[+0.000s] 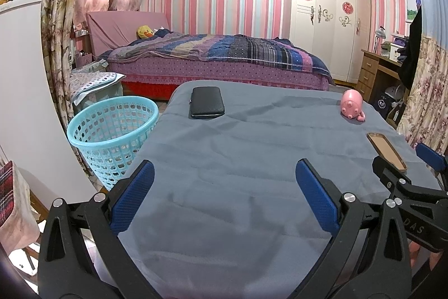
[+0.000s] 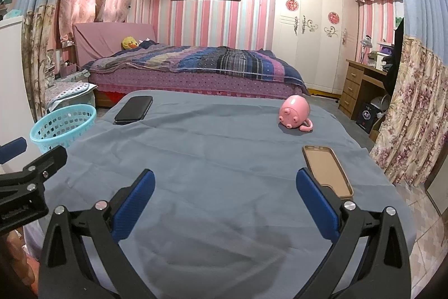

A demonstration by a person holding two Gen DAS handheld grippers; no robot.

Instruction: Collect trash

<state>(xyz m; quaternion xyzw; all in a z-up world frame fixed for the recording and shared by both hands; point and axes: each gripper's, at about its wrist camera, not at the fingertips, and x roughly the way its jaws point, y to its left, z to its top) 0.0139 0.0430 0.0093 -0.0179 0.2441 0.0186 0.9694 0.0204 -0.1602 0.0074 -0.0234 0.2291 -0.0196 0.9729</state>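
A turquoise perforated basket (image 1: pixel 112 128) (image 2: pixel 64 125) stands on the floor at the table's left edge. On the grey-blue tablecloth (image 1: pixel 238 153) (image 2: pixel 212 147) lie a black flat case (image 1: pixel 207 102) (image 2: pixel 134 109) at the far left, a pink round toy (image 1: pixel 352 104) (image 2: pixel 294 112) at the far right, and a tan phone case (image 1: pixel 386 152) (image 2: pixel 327 173) near the right edge. My left gripper (image 1: pixel 224 170) (image 2: pixel 35 150) hovers open over the near left of the cloth, holding nothing. Beside it my right gripper (image 2: pixel 225 175) (image 1: pixel 403 159) is open and empty, its right finger close to the phone case.
A white cabinet (image 1: pixel 25 91) stands left of the basket. Beyond the table is a bed (image 1: pixel 218 58) with a striped quilt. A white wardrobe (image 1: pixel 322 18) and a wooden desk (image 1: pixel 375 69) are at the back right. Flowered curtains (image 2: pixel 414 114) hang by the right edge.
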